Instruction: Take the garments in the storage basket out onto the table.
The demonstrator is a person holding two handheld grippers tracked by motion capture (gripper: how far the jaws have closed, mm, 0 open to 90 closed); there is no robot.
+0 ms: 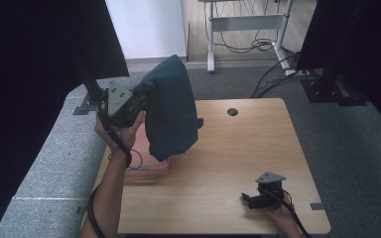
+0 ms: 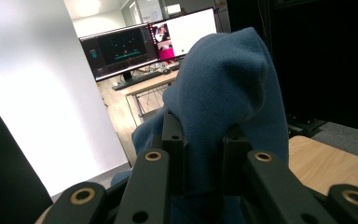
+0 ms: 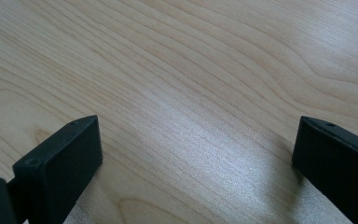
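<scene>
A dark blue cloth [image 1: 171, 109] hangs in the air over the left part of the wooden table [image 1: 238, 163], its lower end draping over a pink basket [image 1: 151, 166]. My left gripper [image 1: 140, 99] holds it up from the left, jaws shut on a fold of the cloth [image 2: 223, 102]; in the left gripper view the gripper [image 2: 205, 149] pinches the fabric between both jaws. My right gripper [image 1: 246, 199] rests low near the table's front right edge. In the right gripper view its jaws stand wide apart over bare wood [image 3: 191, 93], the gripper [image 3: 196, 154] holding nothing.
A round cable hole [image 1: 232, 112] sits at the table's far middle. Grey carpet [image 1: 347, 148] surrounds the table. A white desk frame [image 1: 248, 25] with cables stands behind. Dark screens [image 1: 30, 74] flank both sides. Monitors on a desk [image 2: 144, 46] show in the left gripper view.
</scene>
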